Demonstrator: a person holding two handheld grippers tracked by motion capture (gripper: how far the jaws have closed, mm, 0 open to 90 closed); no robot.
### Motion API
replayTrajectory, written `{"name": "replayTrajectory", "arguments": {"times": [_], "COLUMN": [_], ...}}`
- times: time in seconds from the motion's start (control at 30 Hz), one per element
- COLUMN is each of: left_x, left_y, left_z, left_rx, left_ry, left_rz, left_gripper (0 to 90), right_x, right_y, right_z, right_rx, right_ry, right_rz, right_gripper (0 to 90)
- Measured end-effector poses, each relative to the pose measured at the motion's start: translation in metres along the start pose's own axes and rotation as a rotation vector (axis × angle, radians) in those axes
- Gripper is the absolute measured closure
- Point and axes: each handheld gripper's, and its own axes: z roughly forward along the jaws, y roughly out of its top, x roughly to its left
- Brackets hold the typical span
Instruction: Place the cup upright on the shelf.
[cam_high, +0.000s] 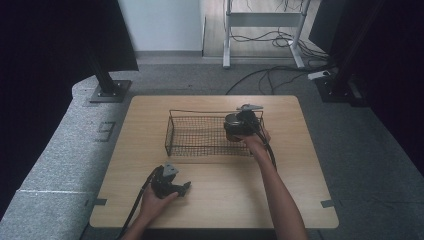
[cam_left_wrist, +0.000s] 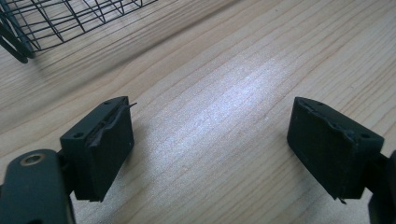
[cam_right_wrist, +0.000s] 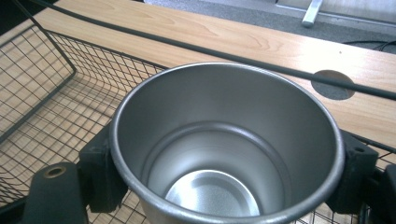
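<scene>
A black wire basket (cam_high: 200, 135) stands on the middle of the wooden table (cam_high: 215, 200). My right gripper (cam_high: 236, 125) is shut on a steel cup (cam_right_wrist: 226, 140), upright and empty, held inside the basket's right end; its jaws press the cup's sides. The cup (cam_high: 232, 121) looks dark from above. My left gripper (cam_high: 182, 189) rests low over the table near the front left, open, with bare wood between its jaws. A corner of the basket (cam_left_wrist: 56, 23) lies beyond its fingers (cam_left_wrist: 100, 149).
A round cable hole (cam_right_wrist: 332, 84) is in the table behind the basket (cam_right_wrist: 51, 98). Off the table, monitor stand bases (cam_high: 107, 90) and floor cables (cam_high: 280, 75) lie at the back. Bare wood stretches right of the left gripper (cam_left_wrist: 210, 140).
</scene>
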Motion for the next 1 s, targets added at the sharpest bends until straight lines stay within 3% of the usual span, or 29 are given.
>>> {"name": "replayTrajectory", "arguments": {"times": [0.77, 1.0], "left_x": [0.000, 0.000], "left_y": [0.000, 0.000], "left_z": [0.000, 0.000], "left_rx": [0.000, 0.000], "left_ry": [0.000, 0.000], "left_rz": [0.000, 0.000], "left_gripper": [14.5, 14.5], "right_x": [-0.002, 0.001], "right_y": [-0.014, -0.015], "right_z": [0.015, 0.017], "right_rx": [0.035, 0.051], "right_ry": [-0.012, -0.037], "right_rz": [0.014, 0.004], "right_gripper": [18.2, 18.2]}}
